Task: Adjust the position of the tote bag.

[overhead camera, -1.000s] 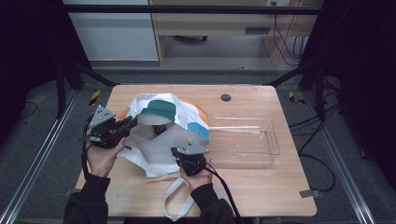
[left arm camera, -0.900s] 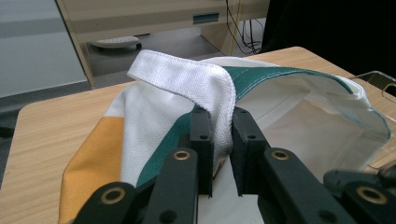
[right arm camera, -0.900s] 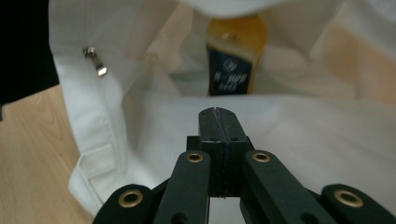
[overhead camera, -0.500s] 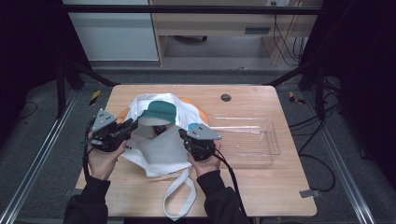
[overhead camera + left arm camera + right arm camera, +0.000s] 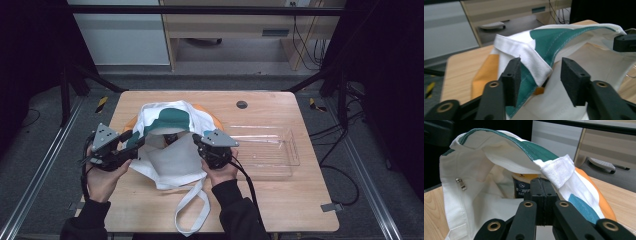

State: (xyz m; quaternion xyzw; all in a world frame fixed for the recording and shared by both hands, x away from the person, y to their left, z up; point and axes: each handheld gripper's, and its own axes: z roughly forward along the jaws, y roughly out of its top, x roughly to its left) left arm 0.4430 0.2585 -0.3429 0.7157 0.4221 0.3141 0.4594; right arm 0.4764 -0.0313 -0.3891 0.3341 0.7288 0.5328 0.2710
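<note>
Risk at frame centre: white canvas tote bag with green and orange patches (image 5: 172,137) sagging shut, since left gripper (image 5: 540,75) gapes unclamped around rim, right gripper (image 5: 541,192) pressed closed, empty.

Clear plastic tray (image 5: 280,159) seen right of centre on the wooden table (image 5: 300,200), small black disc (image 5: 242,104) near the table's upper edge, cabinet (image 5: 230,30) placed at top centre behind the table, cables (image 5: 300,45) hung at upper right

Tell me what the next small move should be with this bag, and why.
Probably close the left gripper on the tote bag rim: its jaws stand open around the white hem, while the right gripper looks shut at the opposite edge. Then the mouth can be spread.
</note>
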